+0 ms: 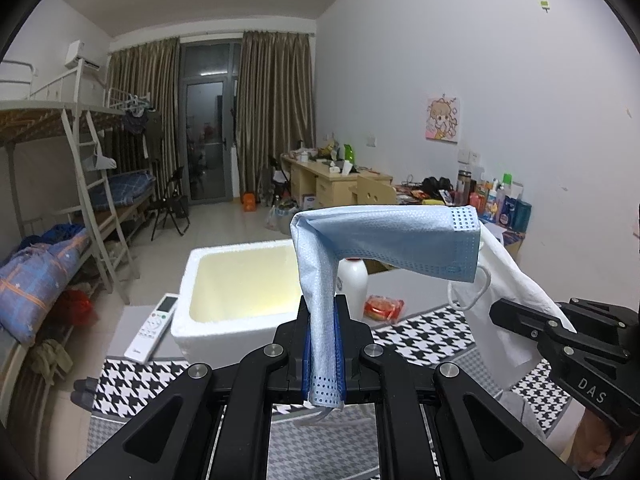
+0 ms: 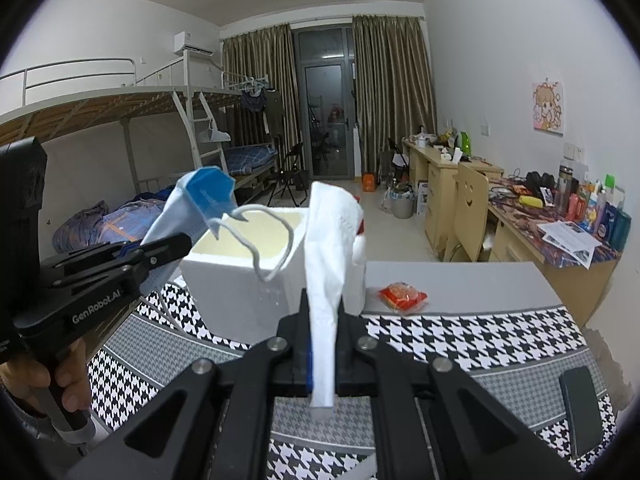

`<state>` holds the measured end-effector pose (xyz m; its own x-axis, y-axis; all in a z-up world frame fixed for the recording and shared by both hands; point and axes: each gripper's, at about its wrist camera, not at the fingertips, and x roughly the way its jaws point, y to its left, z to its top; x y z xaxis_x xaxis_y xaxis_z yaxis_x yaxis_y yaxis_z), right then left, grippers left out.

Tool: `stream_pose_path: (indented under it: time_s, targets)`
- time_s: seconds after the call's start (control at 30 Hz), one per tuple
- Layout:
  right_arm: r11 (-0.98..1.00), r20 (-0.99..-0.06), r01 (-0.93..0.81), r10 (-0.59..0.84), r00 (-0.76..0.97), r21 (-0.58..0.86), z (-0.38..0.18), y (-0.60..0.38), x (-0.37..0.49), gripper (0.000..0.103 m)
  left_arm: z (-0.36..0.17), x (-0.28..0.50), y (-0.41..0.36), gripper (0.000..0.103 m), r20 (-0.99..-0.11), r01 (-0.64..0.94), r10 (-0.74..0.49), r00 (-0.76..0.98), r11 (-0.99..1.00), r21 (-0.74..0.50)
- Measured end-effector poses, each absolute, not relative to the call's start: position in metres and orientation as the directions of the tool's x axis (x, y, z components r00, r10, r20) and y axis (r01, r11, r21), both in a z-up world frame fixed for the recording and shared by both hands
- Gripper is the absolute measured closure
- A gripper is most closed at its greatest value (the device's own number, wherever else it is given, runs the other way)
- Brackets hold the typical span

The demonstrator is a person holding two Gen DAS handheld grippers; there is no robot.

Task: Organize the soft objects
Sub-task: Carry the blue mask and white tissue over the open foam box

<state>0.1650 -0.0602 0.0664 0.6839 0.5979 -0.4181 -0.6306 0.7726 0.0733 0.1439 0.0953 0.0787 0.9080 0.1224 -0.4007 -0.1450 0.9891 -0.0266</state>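
A blue and white face mask hangs folded between both grippers above the table. My left gripper is shut on one end of the mask; it also shows at the left of the right wrist view. My right gripper is shut on the mask's other end, white side out; it also shows at the right of the left wrist view. A white ear loop dangles between them. An open white foam box stands just beyond the grippers, its inside bare as far as it shows.
A white bottle stands right of the box and a red snack packet lies beside it. A remote lies left of the box. A dark phone lies on the houndstooth cloth. Bunk beds left, desks right.
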Motion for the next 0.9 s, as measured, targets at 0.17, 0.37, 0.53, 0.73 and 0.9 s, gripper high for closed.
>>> stream_pose_path:
  time_s: [0.17,0.37,0.53,0.73,0.9]
  targets:
    - [0.765,-0.407,-0.64,0.607,0.683,0.069,0.071,-0.056,0.167,0.094,0.085,0.148,0.1,0.093,-0.389,-0.154,0.133,0.912,0.988,-0.024]
    - [0.763,-0.403,-0.643,0.612,0.681,0.071,0.076,-0.05,0.171,0.094,0.091,0.154,0.103,0.093,-0.376,-0.166,0.146,0.915,0.986,-0.021]
    - [0.761,-0.388,-0.646,0.615,0.687,0.063,0.082,-0.044,0.171,0.094,0.094,0.16,0.108,0.093,-0.372,-0.18,0.162,0.914,0.984,-0.015]
    - [0.756,-0.387,-0.652,0.62,0.683,0.059,0.085,-0.035,0.175,0.094,0.095,0.17,0.114,0.093,-0.37,-0.204,0.186,0.91,0.979,-0.009]
    - [0.756,-0.394,-0.651,0.619,0.68,0.064,0.086,-0.027,0.184,0.094,0.091,0.181,0.123,0.093,-0.381,-0.234,0.215,0.899,0.972,-0.004]
